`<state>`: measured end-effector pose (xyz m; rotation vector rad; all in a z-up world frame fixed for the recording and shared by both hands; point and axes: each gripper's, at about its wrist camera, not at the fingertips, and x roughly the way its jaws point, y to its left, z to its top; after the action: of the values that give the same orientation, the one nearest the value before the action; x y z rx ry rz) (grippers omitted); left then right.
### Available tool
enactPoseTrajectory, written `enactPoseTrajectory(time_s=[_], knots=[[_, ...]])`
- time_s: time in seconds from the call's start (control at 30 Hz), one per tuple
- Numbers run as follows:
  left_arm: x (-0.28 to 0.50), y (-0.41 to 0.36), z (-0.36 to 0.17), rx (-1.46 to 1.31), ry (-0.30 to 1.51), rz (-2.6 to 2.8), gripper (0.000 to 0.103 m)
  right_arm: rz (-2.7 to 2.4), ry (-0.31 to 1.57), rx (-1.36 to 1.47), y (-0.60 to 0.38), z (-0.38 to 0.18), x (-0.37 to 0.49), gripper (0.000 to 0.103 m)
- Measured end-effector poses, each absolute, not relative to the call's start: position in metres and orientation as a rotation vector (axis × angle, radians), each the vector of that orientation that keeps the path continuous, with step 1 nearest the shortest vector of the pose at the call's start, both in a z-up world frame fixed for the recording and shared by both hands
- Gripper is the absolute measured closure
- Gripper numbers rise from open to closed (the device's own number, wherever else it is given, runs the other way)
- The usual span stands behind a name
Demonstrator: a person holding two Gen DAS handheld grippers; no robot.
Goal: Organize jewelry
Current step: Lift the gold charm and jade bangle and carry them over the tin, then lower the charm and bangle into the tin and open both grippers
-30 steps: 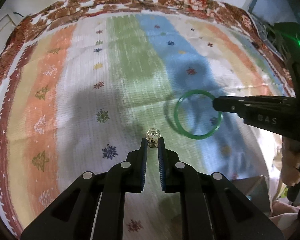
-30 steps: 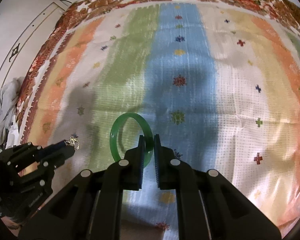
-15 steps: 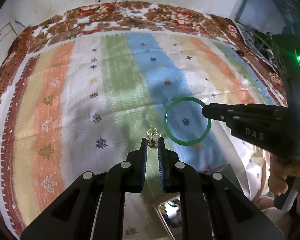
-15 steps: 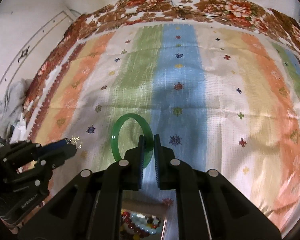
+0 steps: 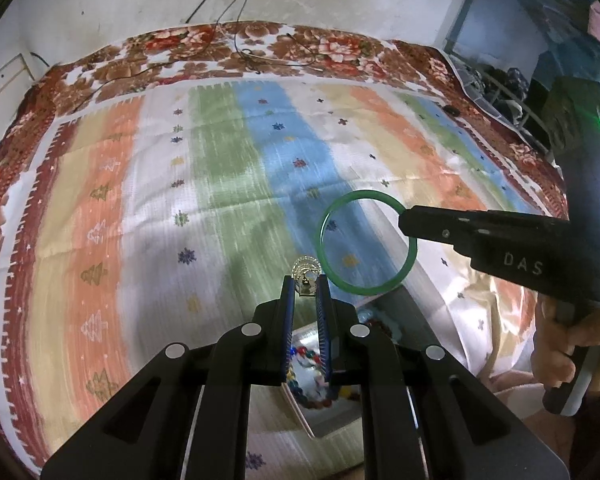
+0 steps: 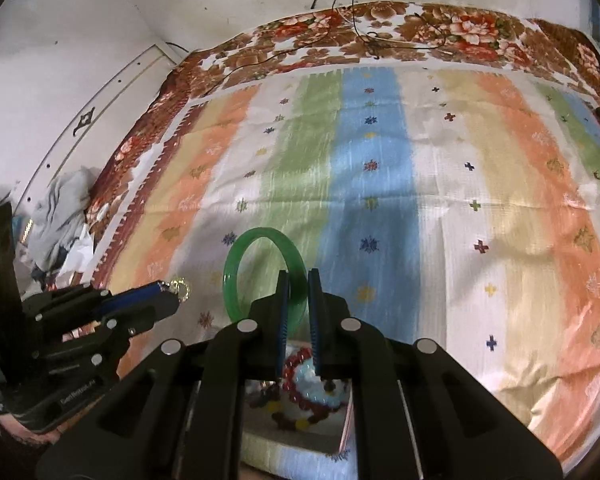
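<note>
My left gripper is shut on a small gold and crystal earring, held in the air above the bed; it also shows in the right wrist view. My right gripper is shut on a green jade bangle, held upright; in the left wrist view the bangle hangs from the right gripper's tip, just right of the earring. Below both grippers lies a jewelry box with red and coloured bead bracelets, partly hidden by the fingers.
A striped cloth with a floral border covers the bed. Black cables lie at the far edge by the wall. A pile of clothes sits at the left. A hand grips the right tool.
Both grippers have risen and pulled back toward the near edge, still holding the earring and bangle. The jewelry box with beads has come into view beneath them.
</note>
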<state>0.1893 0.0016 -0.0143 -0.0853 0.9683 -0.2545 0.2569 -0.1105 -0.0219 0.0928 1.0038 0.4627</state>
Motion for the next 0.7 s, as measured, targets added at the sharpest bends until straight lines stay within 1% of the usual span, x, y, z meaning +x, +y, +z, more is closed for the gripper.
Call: enactPoseTrajectory(time_s=[0.33,0.7], knots=[[0.159,-0.016,-0.008,-0.024,0.939,-0.274,0.093,0.475,0.985,0.052,-0.123,-0.026,0.211,0.092],[0.148,-0.022,-0.005,-0.018,0.927,-0.295,0.093,0.478,0.987,0.042,-0.128,-0.031,0.197,0.092]])
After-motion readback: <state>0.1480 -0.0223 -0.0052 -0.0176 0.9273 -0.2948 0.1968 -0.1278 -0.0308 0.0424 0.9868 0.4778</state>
